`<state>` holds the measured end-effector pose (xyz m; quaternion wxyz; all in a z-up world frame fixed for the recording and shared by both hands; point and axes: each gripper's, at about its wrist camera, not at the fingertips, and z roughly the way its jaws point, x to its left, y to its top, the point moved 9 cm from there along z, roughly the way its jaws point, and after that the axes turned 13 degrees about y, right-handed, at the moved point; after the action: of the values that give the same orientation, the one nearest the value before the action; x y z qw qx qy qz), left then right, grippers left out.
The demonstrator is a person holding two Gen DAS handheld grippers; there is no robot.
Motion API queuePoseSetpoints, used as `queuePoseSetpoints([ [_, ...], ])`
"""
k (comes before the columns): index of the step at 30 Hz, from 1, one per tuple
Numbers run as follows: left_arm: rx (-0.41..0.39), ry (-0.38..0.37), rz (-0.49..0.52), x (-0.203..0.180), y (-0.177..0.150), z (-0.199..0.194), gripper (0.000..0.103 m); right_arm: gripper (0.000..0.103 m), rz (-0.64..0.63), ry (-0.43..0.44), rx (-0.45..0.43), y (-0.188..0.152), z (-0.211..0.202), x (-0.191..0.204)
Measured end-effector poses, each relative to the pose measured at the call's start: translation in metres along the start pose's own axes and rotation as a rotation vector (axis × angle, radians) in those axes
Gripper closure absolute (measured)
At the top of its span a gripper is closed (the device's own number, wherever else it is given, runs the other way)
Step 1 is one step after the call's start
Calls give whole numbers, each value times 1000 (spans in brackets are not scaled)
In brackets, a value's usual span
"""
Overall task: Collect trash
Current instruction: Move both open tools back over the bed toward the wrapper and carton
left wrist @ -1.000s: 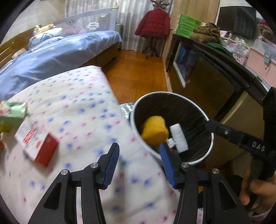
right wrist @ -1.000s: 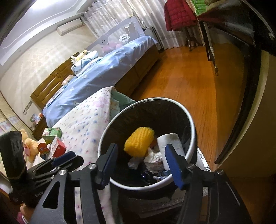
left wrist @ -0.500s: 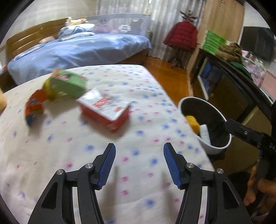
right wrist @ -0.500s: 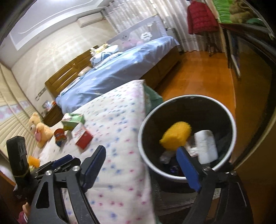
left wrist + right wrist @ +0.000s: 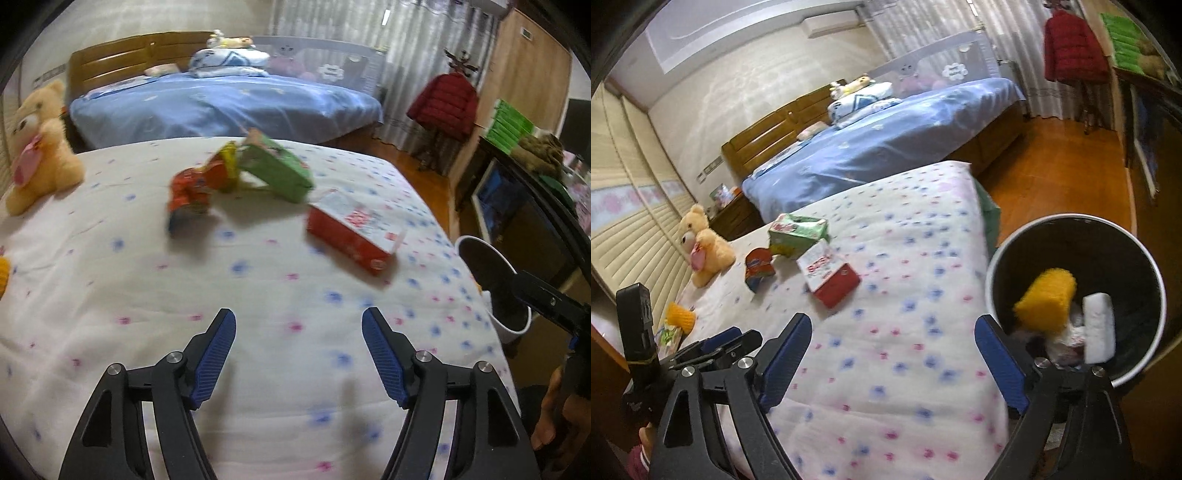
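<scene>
Both tongs point(image 5: 298, 355) point(image 5: 892, 363) just spread, empty; red box point(image 5: 352, 236) lies flat, long axis toward bin point(image 5: 1075, 295).

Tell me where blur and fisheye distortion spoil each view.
Left wrist view: motion blur smears the green box, snack bag and quilt dots; the left gripper stays sharp. Right wrist view: the yellow sponge in the bin is blurred; walls bow, corners go black.
</scene>
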<state>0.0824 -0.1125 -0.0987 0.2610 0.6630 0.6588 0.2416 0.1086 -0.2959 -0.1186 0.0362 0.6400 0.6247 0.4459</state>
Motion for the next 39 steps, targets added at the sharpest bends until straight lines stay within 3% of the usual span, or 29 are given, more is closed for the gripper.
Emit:
queuePoseSetpoints([
  [16,28,83,-101,75,14,23,33,10,-118,66,130,-12,68,45],
  [39,46,129,-87,78,84,118,33,11,-233,23,224,17,141,44],
])
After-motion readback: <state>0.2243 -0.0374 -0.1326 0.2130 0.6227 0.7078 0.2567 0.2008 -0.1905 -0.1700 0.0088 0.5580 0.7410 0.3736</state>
